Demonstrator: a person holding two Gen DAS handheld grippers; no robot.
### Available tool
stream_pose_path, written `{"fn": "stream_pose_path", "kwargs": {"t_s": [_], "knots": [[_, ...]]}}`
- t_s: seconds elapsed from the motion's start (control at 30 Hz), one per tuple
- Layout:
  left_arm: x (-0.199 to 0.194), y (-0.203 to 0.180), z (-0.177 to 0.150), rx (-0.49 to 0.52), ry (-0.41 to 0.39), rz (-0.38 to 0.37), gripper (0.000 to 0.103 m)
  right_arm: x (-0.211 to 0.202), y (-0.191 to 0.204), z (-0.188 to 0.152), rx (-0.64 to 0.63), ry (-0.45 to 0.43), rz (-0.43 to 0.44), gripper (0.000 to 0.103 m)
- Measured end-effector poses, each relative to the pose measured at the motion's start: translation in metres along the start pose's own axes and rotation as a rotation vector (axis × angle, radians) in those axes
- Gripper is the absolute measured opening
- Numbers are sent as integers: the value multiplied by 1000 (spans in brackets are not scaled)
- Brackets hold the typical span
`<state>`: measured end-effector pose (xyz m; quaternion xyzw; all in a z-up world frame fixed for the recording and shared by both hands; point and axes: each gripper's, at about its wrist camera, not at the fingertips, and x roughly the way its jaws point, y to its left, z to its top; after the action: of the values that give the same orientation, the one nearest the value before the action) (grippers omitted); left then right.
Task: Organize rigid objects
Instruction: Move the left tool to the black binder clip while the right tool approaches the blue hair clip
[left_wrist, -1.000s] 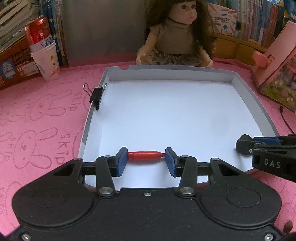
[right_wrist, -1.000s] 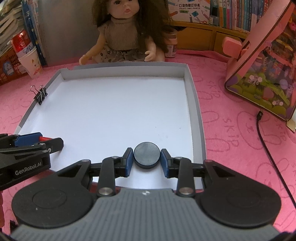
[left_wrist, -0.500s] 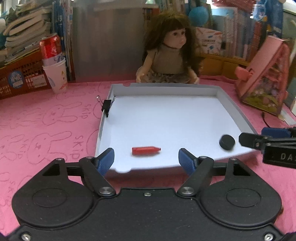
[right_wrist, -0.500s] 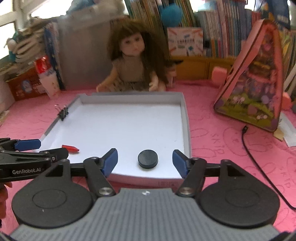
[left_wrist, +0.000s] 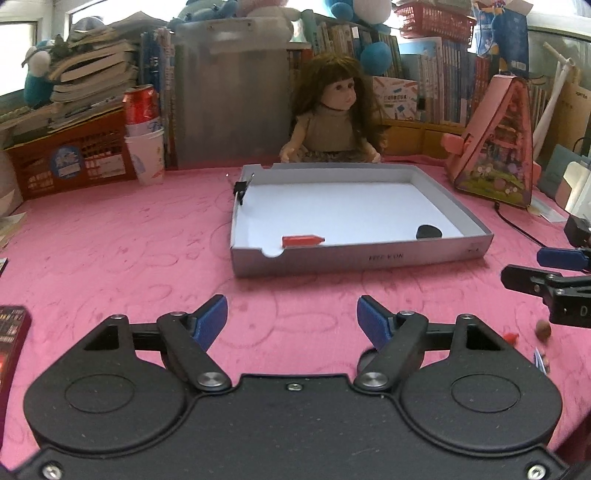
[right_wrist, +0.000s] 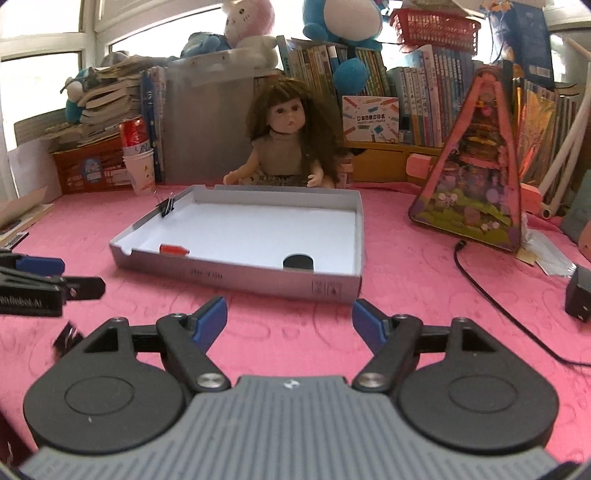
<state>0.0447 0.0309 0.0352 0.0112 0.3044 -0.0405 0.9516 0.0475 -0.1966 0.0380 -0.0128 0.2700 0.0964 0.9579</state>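
A grey shallow box (left_wrist: 369, 258) (right_wrist: 258, 280) with a white floor sits on the pink cloth. Inside lie a red crayon (left_wrist: 303, 240) (right_wrist: 173, 250) near its front left and a black round puck (left_wrist: 428, 232) (right_wrist: 297, 262) near its front right. A black binder clip (left_wrist: 240, 187) (right_wrist: 167, 207) is clipped on the left wall. My left gripper (left_wrist: 291, 321) is open and empty, held back from the box front. My right gripper (right_wrist: 290, 319) is open and empty too, in front of the box's right corner. Each gripper shows at the edge of the other's view.
A doll (left_wrist: 332, 122) sits behind the box. A pink toy house (right_wrist: 476, 177) stands to the right with a black cable (right_wrist: 491, 295). A can in a paper cup (left_wrist: 146, 147) stands back left. Small bits (left_wrist: 543, 328) lie on the cloth at right.
Both grippers opened, left the crayon and the puck in the box, then pulled back and up away from it.
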Motion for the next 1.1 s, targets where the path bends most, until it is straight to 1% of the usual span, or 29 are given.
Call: {"fn": "stream_pose_path", "kwargs": {"t_s": [0.07, 0.13, 0.17, 0.27, 0.3, 0.33, 0.47, 0.53, 0.67, 0.83, 0.9, 0.97, 1.1], "knots": [[-8, 2, -7, -3, 3, -5, 75, -9, -1, -8, -4, -8, 0, 84], [-16, 2, -14, -7, 8, -19, 69, -17, -2, -15, -11, -17, 0, 84], [-21, 3, -17, -6, 12, -29, 67, -21, -2, -19, -11, -21, 0, 84], [-37, 4, -27, -6, 20, -58, 56, -33, -4, -29, -7, -25, 4, 84], [-41, 4, -30, -3, 26, -74, 50, -35, -5, -31, -5, -25, 3, 84], [-45, 4, -31, 1, 32, -89, 47, -38, -5, -34, -3, -25, 1, 84], [-55, 3, -37, 21, 70, -174, 40, -44, -9, -41, 21, -18, 0, 84], [-54, 0, -39, 20, 86, -197, 37, -47, -11, -44, 35, -20, 7, 84], [-43, -4, -43, 7, 122, -203, 34, -52, -12, -48, 35, -19, 17, 84], [-29, -2, -41, -3, 133, -163, 35, -56, -13, -52, 26, -11, 44, 84], [-23, 0, -40, -16, 142, -166, 35, -56, -14, -54, 31, -7, 58, 84], [-19, 2, -39, -24, 140, -163, 37, -57, -14, -55, 35, -2, 68, 84], [-9, 2, -39, -14, 143, -126, 39, -57, -13, -58, 28, 3, 81, 84]]}}
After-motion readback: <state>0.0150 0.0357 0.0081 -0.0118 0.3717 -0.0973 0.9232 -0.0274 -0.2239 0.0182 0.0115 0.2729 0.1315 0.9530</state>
